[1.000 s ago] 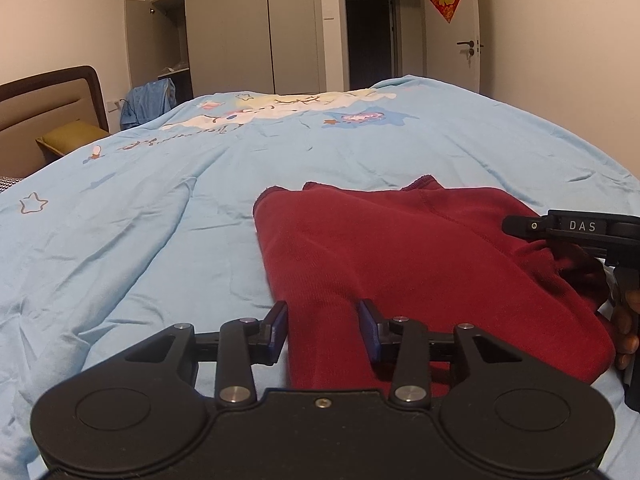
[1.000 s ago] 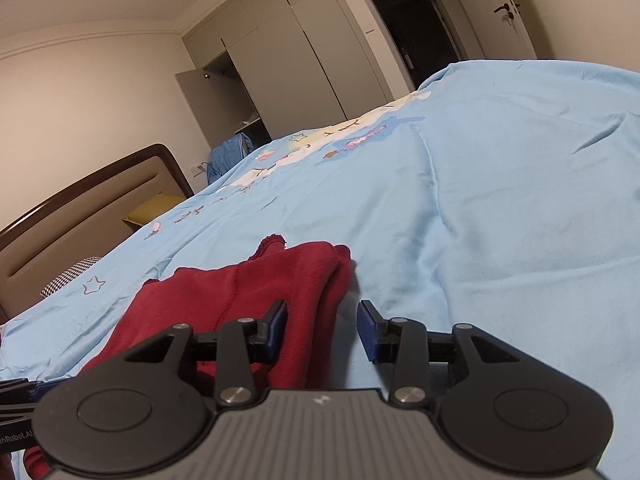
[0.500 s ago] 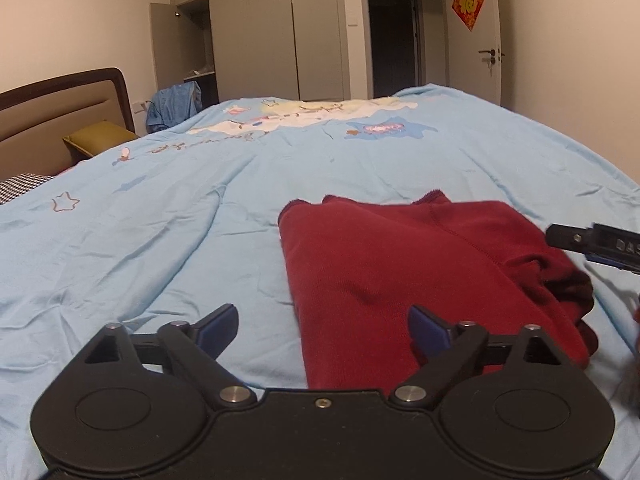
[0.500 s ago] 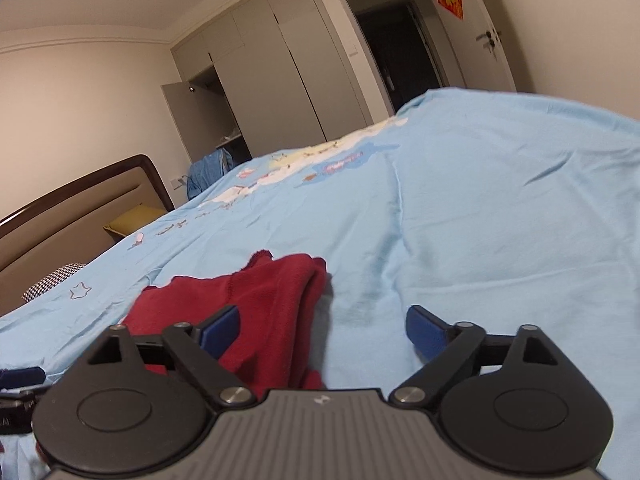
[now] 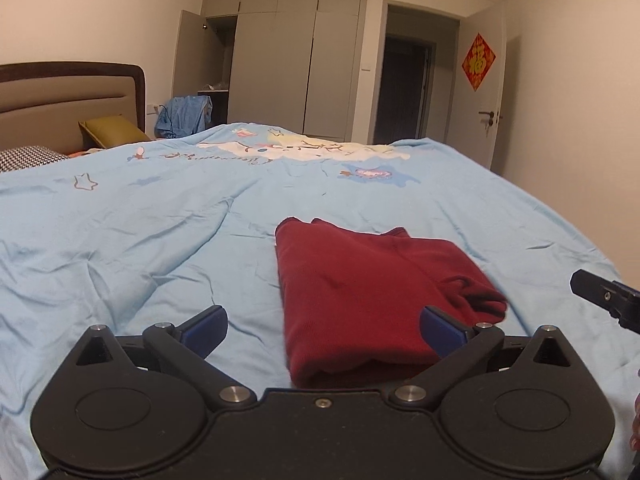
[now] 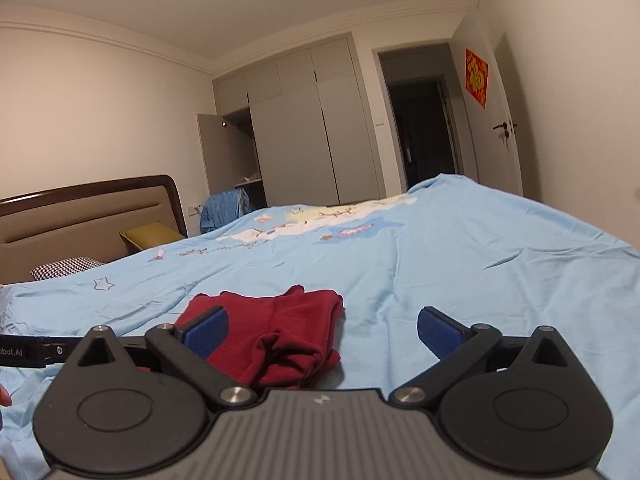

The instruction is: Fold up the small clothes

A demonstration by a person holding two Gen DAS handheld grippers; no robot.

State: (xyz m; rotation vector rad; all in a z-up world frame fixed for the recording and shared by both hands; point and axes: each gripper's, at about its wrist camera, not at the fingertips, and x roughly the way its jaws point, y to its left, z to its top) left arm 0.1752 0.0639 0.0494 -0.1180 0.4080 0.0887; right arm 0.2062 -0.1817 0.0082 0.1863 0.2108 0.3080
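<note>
Right now the red garment (image 5: 372, 296) lies folded on the blue bedspread (image 5: 140, 240), and both grippers stand wide apart, holding nothing. Seen from the left wrist, the left gripper (image 5: 322, 326) has the cloth's near edge directly at 12 o'clock, just beyond its fingertips, with the long axis of the fold running away toward 12 and leaning a touch to 11. The bunched, looser end sits at about 2 o'clock, toward the right gripper's tip, visible at 3 o'clock.

From the right wrist, the right gripper (image 6: 322, 330) finds the garment (image 6: 272, 328) off toward 11 o'clock; its left finger overlaps the cloth in the picture, while its right finger stands over bare bedspread. So the left gripper is squarely lined up and the right one is offset to the side. I judge the fold largely done; any further tidying would fall on the rumpled end at the right, which the right gripper reaches more easily.
</note>
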